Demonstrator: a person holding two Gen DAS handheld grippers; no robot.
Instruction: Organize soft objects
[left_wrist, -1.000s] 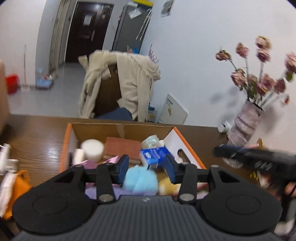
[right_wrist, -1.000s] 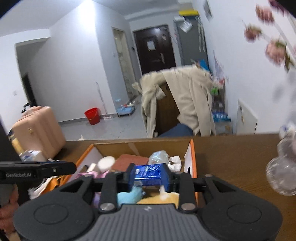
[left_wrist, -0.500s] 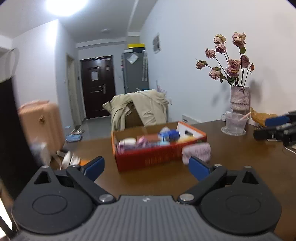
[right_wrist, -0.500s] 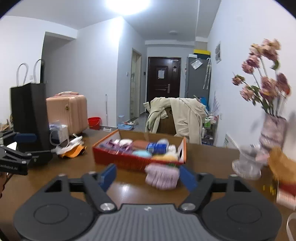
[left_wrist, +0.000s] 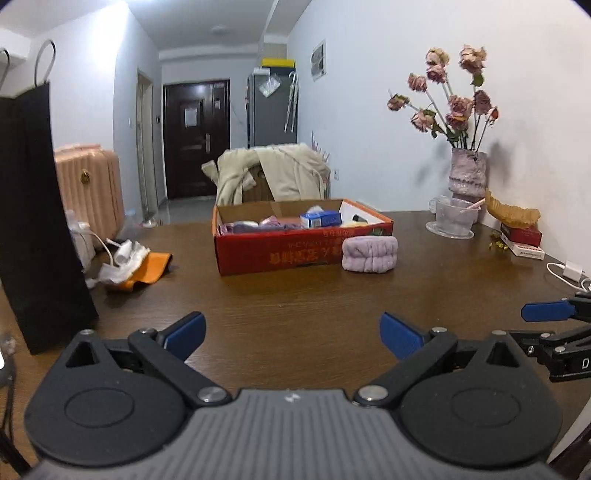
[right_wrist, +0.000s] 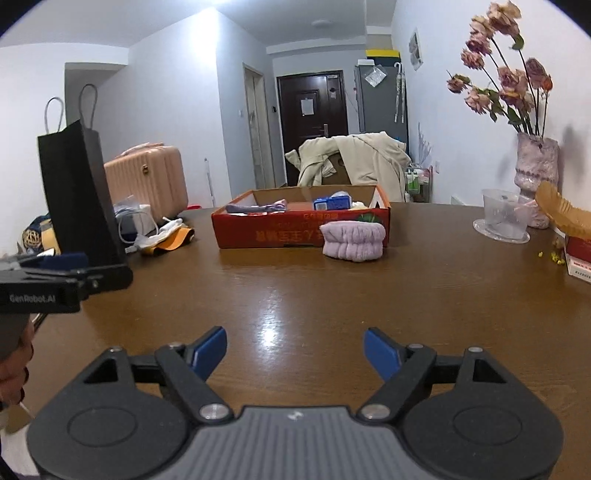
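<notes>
- Black paper bag (left_wrist: 35, 206) stands upright at the far left edge of the wooden table (left_wrist: 314, 295); a pink suitcase (left_wrist: 90, 192) sits on the floor behind it.
- White cable and crumpled white items with an orange cloth (left_wrist: 147, 267) lie on the table just right of the bag.
- Left gripper (left_wrist: 291, 334): blue-padded jaws spread wide, nothing between them, held low over the near part of the table.
- Red cardboard box (left_wrist: 295, 251) sits mid-table, far from both grippers; inside it are soft items in purple and pink tones and a blue carton (left_wrist: 320, 220), details too small to tell.
- Lilac plush towel roll (left_wrist: 370, 254) lies on the table outside the box, touching its near right corner.
- Right gripper (right_wrist: 295, 354): jaws also spread wide and empty, low over the near table, beside the left gripper.
- Chair draped with a beige coat (left_wrist: 273, 173) stands behind the table's far edge.
- Clear glass cup on a saucer (left_wrist: 452, 221) and a vase of dried pink roses (left_wrist: 467, 177) stand at the far right by the wall; an amber dish (left_wrist: 511, 212) rests on a red-and-white box next to them.
</notes>
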